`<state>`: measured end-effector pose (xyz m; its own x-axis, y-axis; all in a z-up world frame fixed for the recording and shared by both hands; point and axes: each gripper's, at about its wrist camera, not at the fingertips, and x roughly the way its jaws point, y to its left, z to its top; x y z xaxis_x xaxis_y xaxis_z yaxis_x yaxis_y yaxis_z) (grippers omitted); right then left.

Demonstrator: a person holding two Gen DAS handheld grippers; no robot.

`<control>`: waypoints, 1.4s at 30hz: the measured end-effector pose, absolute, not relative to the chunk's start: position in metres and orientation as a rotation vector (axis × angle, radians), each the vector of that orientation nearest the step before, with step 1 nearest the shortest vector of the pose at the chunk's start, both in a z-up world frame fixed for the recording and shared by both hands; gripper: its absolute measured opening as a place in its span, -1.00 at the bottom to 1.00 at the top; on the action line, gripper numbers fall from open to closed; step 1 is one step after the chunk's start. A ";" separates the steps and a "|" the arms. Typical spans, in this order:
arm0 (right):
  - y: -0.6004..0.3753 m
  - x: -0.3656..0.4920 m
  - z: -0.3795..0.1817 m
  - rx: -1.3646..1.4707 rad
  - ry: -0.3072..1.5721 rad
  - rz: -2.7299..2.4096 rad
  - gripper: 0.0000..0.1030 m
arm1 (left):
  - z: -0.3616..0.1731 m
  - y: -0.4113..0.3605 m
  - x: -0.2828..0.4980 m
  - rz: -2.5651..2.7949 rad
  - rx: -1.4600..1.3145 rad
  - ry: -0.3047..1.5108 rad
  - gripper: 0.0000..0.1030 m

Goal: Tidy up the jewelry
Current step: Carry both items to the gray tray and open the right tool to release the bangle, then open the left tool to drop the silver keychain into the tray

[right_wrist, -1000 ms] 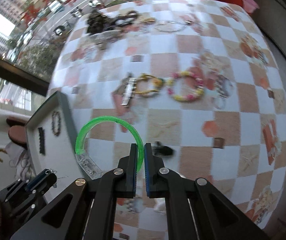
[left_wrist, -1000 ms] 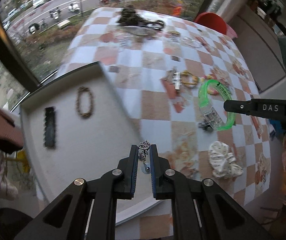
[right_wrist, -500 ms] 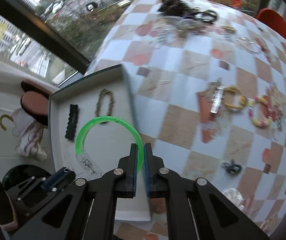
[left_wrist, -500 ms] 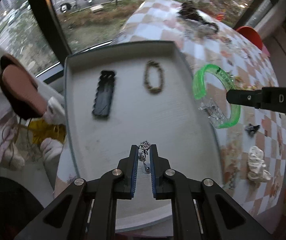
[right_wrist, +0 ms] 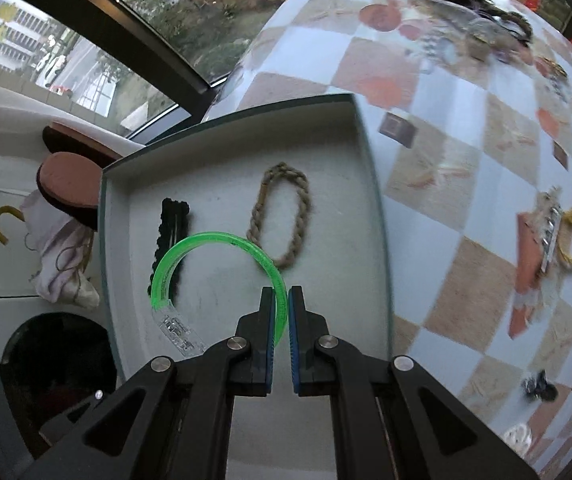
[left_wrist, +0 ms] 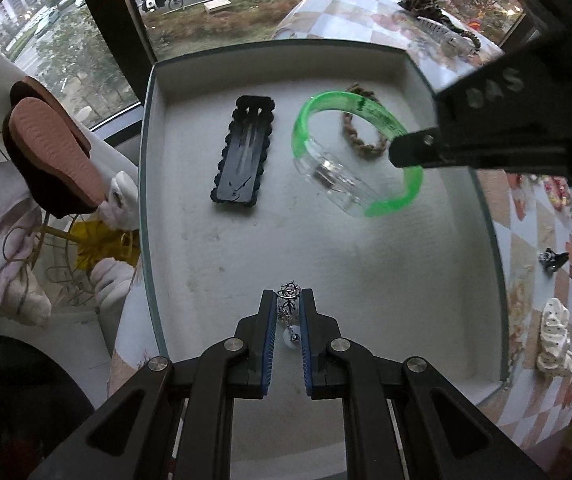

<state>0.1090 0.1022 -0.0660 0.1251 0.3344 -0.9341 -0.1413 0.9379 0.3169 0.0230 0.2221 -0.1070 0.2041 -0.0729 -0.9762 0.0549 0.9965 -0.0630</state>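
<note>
The right tool (right_wrist: 282, 307) is clamped on a translucent green plastic bangle (right_wrist: 214, 240) with a clear clasp, hanging edge-on over the pale shallow tray (right_wrist: 377, 216), while the left tool (left_wrist: 287, 312) pinches a dangling silver filigree earring (left_wrist: 289, 295).

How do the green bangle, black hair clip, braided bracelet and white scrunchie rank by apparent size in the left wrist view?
1. green bangle, held nearer the camera
2. black hair clip
3. white scrunchie and braided bracelet: alike, bracelet partly hidden
</note>
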 end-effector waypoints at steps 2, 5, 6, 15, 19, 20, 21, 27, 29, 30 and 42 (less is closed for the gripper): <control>0.107 0.113 -0.071 0.151 1.413 0.345 -0.87 | -0.110 0.222 0.024 -0.079 -0.011 1.363 -0.70; 0.109 0.118 -0.075 0.143 1.417 0.346 -0.87 | -0.111 0.223 0.024 -0.065 -0.002 1.356 -0.70; 0.110 0.119 -0.076 0.140 1.417 0.349 -0.86 | -0.111 0.224 0.024 -0.063 -0.002 1.356 -0.70; 0.113 0.119 -0.078 0.159 1.437 0.359 -0.79 | -0.109 0.220 0.024 -0.045 0.024 1.369 -0.70; 0.106 0.117 -0.074 0.181 1.433 0.360 -0.54 | -0.108 0.221 0.025 -0.034 0.023 1.377 -0.70; 0.103 0.117 -0.071 0.190 1.427 0.359 -0.28 | -0.108 0.221 0.025 -0.032 0.029 1.374 -0.70; 0.100 0.116 -0.069 0.199 1.418 0.359 -0.17 | -0.107 0.221 0.025 -0.031 0.035 1.372 -0.69; 0.078 0.103 -0.047 0.249 1.371 0.356 -0.11 | -0.106 0.219 0.024 -0.065 0.049 1.383 -0.69; 0.064 0.094 -0.040 0.270 1.357 0.346 -0.09 | -0.106 0.218 0.025 -0.068 0.053 1.385 -0.69; 0.060 0.091 -0.038 0.276 1.353 0.340 -0.08 | -0.105 0.218 0.026 -0.069 0.052 1.385 -0.33; -0.030 0.045 -0.022 0.407 1.314 0.210 0.23 | -0.073 0.195 0.027 -0.059 0.153 1.312 1.00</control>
